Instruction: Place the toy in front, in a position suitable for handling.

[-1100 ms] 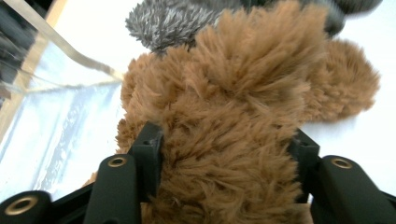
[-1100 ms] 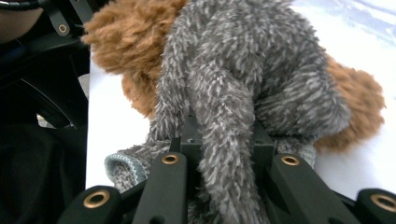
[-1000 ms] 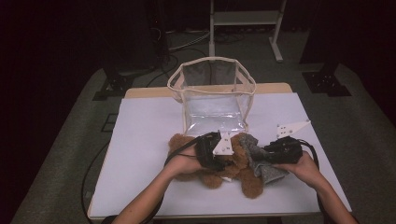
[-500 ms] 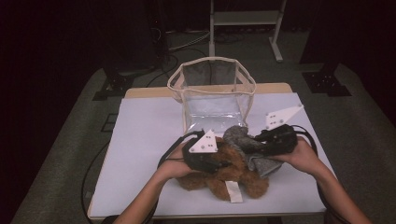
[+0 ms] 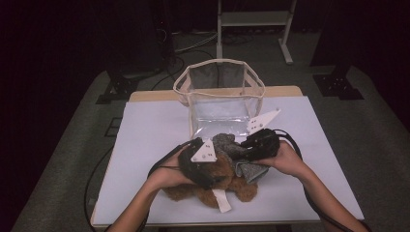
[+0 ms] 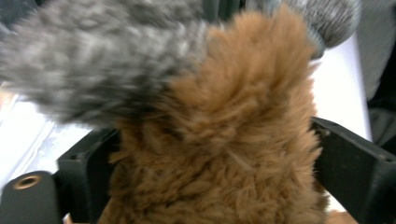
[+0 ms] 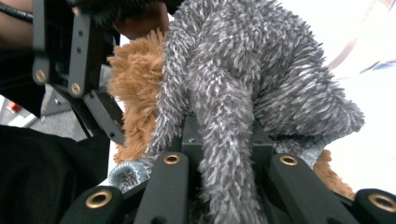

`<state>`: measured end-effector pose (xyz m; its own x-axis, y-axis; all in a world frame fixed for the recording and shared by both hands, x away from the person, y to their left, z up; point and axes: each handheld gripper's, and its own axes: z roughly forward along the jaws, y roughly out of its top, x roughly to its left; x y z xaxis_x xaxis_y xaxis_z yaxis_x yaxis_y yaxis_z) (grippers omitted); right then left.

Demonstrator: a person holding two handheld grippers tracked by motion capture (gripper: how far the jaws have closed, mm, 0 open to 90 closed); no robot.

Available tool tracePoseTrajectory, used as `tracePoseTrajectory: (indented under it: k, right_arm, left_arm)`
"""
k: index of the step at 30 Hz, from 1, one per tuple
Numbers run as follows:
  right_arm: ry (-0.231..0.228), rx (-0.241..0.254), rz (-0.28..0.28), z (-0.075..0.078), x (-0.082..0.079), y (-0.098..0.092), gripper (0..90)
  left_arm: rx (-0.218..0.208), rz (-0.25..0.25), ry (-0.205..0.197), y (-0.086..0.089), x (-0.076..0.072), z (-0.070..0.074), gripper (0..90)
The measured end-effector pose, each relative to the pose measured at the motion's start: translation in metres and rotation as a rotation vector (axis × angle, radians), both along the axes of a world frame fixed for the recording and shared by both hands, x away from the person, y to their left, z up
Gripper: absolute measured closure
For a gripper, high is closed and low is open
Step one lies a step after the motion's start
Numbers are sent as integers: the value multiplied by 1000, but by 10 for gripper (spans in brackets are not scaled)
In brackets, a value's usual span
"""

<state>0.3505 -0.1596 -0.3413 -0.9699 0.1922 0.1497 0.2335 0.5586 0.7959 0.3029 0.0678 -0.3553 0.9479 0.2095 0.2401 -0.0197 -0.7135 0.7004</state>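
I'm mid-dressing the brown teddy bear (image 5: 217,181) on the table (image 5: 145,145). My right gripper (image 7: 224,186) pinches the grey cloth (image 7: 243,84); my left gripper (image 6: 210,154) has just been opening, seemingly loose around the bear. Next, regrip.

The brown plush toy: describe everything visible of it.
The brown plush toy is shaggy, caramel-coloured fur with a white fabric tag at its near end. It lies on the white table, in front of the clear bag. The left gripper, jaws just opened wide, straddles it. A grey fuzzy garment drapes over it, pinched by the right gripper.
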Motion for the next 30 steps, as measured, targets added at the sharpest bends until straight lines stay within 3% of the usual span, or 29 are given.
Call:
tracePoseTrajectory:
  k: [3,5,8,9,10,12,13,15,20,21,22,23,26,30]
  right_arm:
    - [11,15,-14,-4,2,-5,747]
    - [13,17,-22,-7,2,-7,746]
    - [7,14,-38,-10,2,-11,746]
    - [17,53,-66,-12,4,-23,745]
    - [18,74,-73,-12,4,-29,745]
    - [27,100,-84,-11,4,-36,745]
    - [24,115,-104,-8,3,-50,744]
    - [11,102,-119,-5,0,-59,744]
    - [-6,71,-153,6,-10,-90,744]
    - [-13,71,-157,8,-12,-96,744]
    - [-13,71,-157,8,-12,-96,744]
    - [-19,78,-164,14,-16,-108,744]
    - [-28,71,-162,19,-21,-111,744]
    - [-28,36,-107,18,-18,-85,745]
  left_arm:
    - [60,5,-23,-12,2,-4,37]
    - [91,6,-31,-19,3,-5,69]
    - [106,10,-61,-22,3,-4,338]
    - [53,18,-50,-21,4,0,402]
    - [25,17,-44,-21,6,2,424]
    - [4,16,-46,-22,7,4,448]
    - [-13,13,-52,-25,9,7,448]
    - [-45,2,-46,-28,10,10,448]
    - [-169,-40,-29,-38,12,23,448]
    - [-169,-40,-29,-38,12,23,447]
    - [-196,-53,-25,-41,11,26,447]
    - [-230,-71,-21,-46,10,27,446]
    - [-247,-82,-1,-47,9,21,444]
    - [-297,-60,38,-23,7,10,443]
